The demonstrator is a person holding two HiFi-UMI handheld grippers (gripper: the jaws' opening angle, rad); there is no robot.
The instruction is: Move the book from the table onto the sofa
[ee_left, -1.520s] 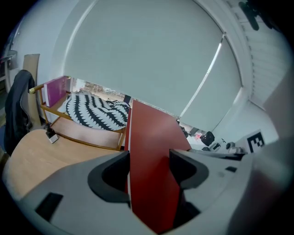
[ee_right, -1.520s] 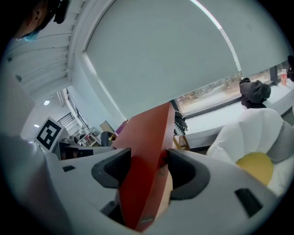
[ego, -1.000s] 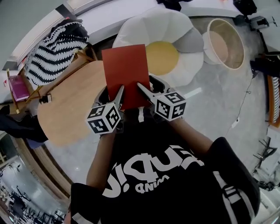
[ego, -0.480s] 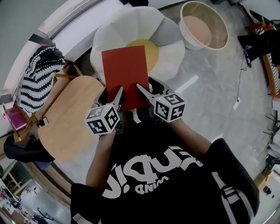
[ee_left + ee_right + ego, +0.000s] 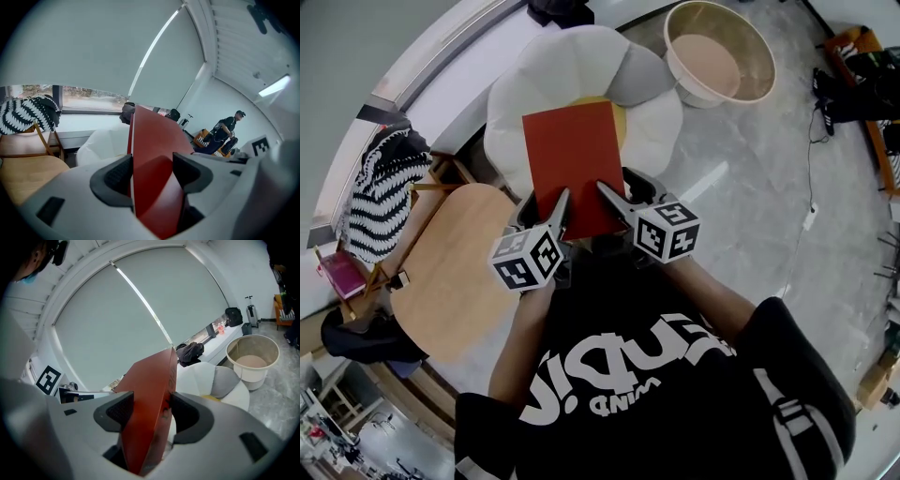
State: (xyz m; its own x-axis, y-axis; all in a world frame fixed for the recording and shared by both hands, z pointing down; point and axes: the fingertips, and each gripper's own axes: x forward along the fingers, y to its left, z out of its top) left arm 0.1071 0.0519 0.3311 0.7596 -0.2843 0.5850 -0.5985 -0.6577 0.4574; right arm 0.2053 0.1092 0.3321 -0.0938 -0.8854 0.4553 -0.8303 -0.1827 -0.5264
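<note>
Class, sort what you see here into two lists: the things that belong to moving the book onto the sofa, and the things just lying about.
Belongs to the job:
- red book
- left gripper and right gripper, jaws shut on the book
- white egg-shaped sofa
- wooden table

Just lying about:
- beige tub
- zebra-striped cushion
- black bag
</note>
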